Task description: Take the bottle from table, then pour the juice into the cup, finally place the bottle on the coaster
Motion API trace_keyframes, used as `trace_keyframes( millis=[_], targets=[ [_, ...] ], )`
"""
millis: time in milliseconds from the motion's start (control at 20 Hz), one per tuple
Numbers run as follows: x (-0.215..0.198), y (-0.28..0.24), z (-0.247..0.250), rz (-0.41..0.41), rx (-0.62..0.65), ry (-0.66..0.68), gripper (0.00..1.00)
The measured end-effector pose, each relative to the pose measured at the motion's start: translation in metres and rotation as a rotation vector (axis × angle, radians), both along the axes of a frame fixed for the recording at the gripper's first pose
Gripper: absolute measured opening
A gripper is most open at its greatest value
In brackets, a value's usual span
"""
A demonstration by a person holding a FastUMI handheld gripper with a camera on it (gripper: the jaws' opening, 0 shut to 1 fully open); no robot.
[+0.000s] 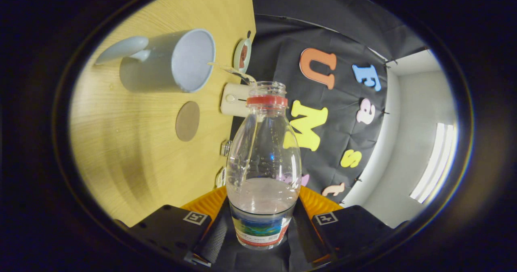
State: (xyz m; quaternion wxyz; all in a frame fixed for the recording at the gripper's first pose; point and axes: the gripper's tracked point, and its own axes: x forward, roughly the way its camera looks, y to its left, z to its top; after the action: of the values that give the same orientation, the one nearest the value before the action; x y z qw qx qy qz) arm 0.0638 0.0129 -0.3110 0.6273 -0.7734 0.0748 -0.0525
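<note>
- Tool (261, 223) clamped on the bottle (263, 163), tipped, a thin stream reaching the cup (169, 62) on the worktop (121, 151).
- Pouring underway (liquid remains); coaster (187, 120) beside the cup awaits.

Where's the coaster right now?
In the gripper view the round brown coaster lies bare on the wooden table, just beside the grey cup and beyond the bottle clamped between the gripper fingers.

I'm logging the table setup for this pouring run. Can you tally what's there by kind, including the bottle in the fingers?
Bottle, clamped between the fingers: 1
Cup: 1
Coaster: 1
White box: 1
Small dish: 1
Total: 5
</note>
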Motion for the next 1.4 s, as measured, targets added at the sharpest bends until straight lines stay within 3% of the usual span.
trace_keyframes(
  millis=[1400],
  targets=[
    [0.002, 0.000, 0.034, 0.014, -0.099, -0.044, 0.81]
  ],
)
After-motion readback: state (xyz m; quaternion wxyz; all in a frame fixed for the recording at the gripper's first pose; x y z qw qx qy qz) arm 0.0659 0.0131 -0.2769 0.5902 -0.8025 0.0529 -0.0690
